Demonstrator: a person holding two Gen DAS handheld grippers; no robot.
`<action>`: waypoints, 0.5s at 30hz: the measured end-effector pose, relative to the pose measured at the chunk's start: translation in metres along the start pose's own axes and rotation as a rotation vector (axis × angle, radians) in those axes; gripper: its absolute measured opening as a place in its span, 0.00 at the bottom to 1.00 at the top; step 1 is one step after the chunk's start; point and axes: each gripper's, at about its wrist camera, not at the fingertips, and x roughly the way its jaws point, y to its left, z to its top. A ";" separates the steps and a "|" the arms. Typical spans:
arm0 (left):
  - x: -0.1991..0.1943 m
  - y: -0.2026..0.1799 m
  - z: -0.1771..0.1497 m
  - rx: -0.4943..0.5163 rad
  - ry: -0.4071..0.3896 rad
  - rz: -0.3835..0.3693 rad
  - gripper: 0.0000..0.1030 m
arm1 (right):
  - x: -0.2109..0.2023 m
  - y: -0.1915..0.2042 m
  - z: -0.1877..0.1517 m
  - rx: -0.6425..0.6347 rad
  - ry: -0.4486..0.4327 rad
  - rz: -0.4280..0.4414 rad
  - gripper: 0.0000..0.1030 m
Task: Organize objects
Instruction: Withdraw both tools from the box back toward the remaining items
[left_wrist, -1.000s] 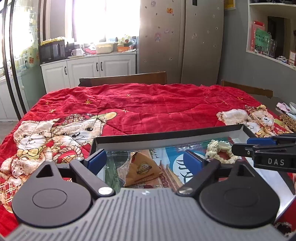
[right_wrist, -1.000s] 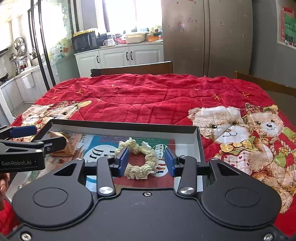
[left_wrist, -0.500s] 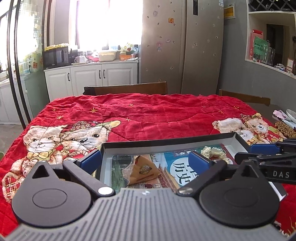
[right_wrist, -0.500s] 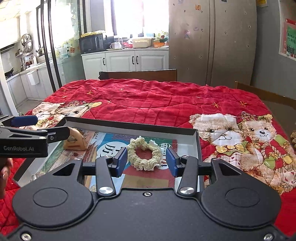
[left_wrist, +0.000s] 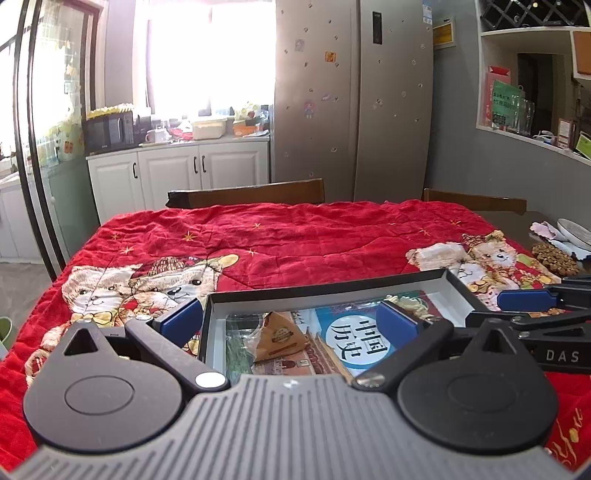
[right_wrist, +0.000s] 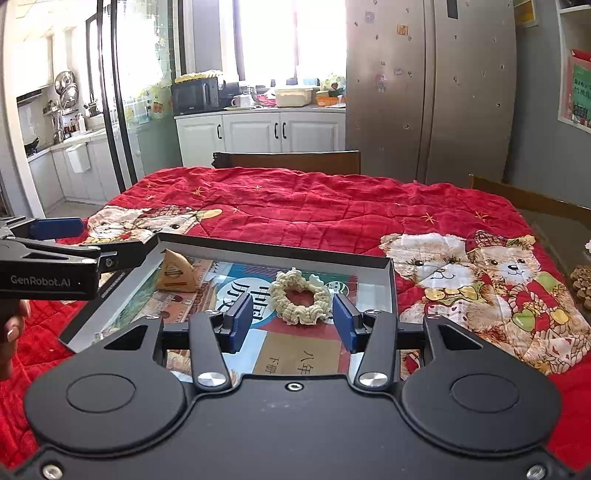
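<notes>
Both tongs (left_wrist: 290, 319) (right_wrist: 291, 321) higher, tray-ward tilt

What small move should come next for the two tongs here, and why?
Probably draw both tongs clear of the box. The cream scrunchie and brown triangular packet lie loose inside it, and neither the left tongs nor the right tongs hold anything; the jaws of both have just been opening.

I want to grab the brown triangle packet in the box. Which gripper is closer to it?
Left. The left gripper hovers open right before the brown triangle packet; the right gripper faces the cream scrunchie, farther right.
</notes>
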 end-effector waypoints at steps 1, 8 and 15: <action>-0.003 -0.001 0.001 0.004 -0.004 -0.001 1.00 | -0.003 0.000 -0.001 -0.002 -0.001 0.004 0.45; -0.025 -0.009 -0.002 0.040 -0.026 -0.019 1.00 | -0.024 0.002 -0.007 -0.023 -0.010 0.008 0.45; -0.047 -0.014 -0.013 0.065 -0.025 -0.049 1.00 | -0.048 -0.002 -0.020 -0.018 -0.013 0.026 0.45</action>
